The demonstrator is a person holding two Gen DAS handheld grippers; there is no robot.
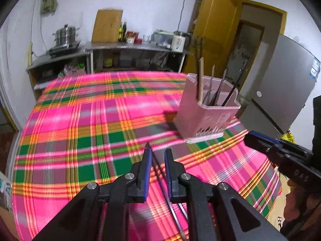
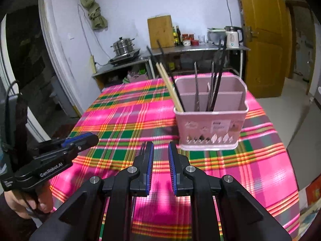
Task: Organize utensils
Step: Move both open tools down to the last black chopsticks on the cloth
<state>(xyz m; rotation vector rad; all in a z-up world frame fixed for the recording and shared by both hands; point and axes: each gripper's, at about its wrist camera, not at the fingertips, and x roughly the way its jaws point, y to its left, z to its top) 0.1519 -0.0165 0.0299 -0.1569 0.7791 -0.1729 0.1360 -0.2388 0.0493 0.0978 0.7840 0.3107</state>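
the only print i can properly read is "genrobot.ai", white on the black body of the left gripper (image 2: 83, 139), seen from the right wrist view. from the left wrist view the right gripper (image 1: 253, 138) carries pale letters that look like "das", partly cut off. the pink utensil holder (image 2: 210, 128) has a small white sticker and the fridge (image 1: 284, 92) a blue label, both too blurred to read

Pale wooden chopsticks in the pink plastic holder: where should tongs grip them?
Probably grip the bare upper shafts of the pale wooden chopsticks, coming from above: they lean out over the left corner of the pink plastic holder, lower ends sunk inside.
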